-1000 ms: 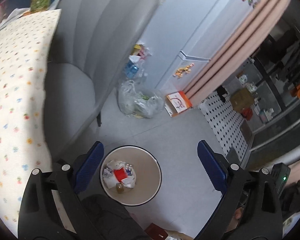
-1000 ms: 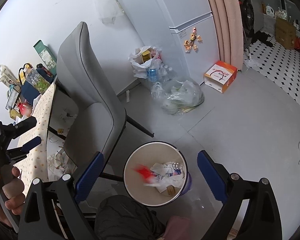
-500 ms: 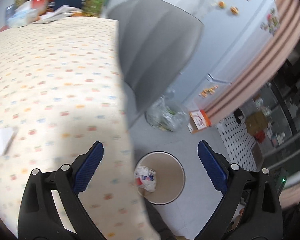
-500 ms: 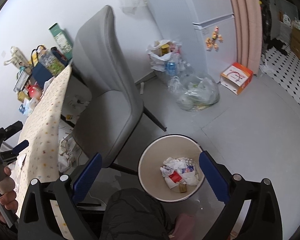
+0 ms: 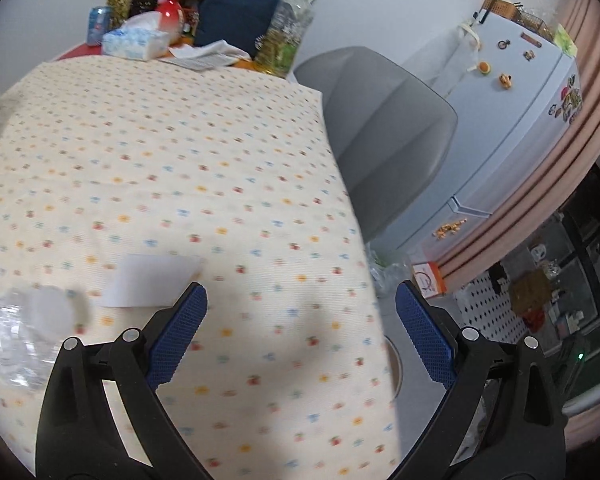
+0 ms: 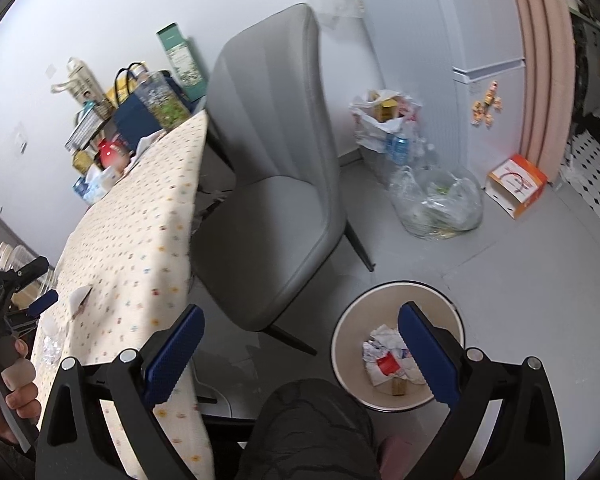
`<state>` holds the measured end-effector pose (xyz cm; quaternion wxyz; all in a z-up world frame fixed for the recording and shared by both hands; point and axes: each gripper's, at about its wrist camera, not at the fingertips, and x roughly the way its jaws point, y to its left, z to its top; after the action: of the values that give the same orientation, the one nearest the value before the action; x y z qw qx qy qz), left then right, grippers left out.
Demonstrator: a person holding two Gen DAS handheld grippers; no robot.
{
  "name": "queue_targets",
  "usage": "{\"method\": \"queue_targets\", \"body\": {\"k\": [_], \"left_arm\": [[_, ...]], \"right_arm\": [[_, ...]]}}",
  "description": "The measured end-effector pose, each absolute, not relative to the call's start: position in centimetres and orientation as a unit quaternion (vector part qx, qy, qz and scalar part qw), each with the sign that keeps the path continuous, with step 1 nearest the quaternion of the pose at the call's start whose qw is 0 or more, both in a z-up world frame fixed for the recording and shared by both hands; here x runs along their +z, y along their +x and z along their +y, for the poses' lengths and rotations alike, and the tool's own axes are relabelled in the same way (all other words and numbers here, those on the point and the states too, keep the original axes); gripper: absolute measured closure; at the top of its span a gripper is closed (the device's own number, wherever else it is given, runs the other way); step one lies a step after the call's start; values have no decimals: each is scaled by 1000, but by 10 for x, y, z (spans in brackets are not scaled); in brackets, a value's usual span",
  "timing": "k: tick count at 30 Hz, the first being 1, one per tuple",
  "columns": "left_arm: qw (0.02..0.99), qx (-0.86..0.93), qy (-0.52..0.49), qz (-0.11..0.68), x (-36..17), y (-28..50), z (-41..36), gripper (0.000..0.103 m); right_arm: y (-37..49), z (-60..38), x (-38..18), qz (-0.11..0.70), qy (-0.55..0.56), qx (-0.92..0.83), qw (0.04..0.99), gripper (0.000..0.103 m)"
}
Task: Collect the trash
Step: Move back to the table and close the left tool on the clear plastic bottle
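My left gripper [image 5: 301, 318] is open and empty above the dotted tablecloth [image 5: 180, 160]. A white paper slip [image 5: 150, 280] lies just beyond its left finger, and a crumpled clear plastic bottle [image 5: 16, 336] lies at the far left. My right gripper [image 6: 300, 340] is open and empty above the floor. The round waste bin [image 6: 398, 350], holding crumpled paper and a red scrap, sits behind its right finger. In the right wrist view the left gripper [image 6: 28, 292] hovers over the paper slip [image 6: 80, 296] at the table's near end.
A grey chair [image 6: 276, 184] stands between table and bin. Bags, boxes and a tissue pack [image 5: 136, 42] crowd the table's far end. A clear rubbish bag [image 6: 440, 204], a white bag of cans [image 6: 384, 128], an orange box [image 6: 516, 184] and a fridge [image 5: 512, 120] stand beyond.
My left gripper has swung from above the bin up and left to over the table. My right gripper has drawn back and left from the bin. A red scrap has landed in the bin.
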<state>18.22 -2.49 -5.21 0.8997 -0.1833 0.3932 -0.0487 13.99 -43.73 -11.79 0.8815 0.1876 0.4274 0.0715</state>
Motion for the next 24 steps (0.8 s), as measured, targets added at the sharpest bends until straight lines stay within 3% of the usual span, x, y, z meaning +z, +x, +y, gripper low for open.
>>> {"method": "queue_targets", "body": {"k": [14,24], "left_arm": [[921,1,-97,378,-46,133,29,10],[920,15,3,392,-50,126,42,20]], "right_arm": [[142,-363,-93,421,147,141,884,8],[136,-298,-73,415,110,212,878,8]]}}
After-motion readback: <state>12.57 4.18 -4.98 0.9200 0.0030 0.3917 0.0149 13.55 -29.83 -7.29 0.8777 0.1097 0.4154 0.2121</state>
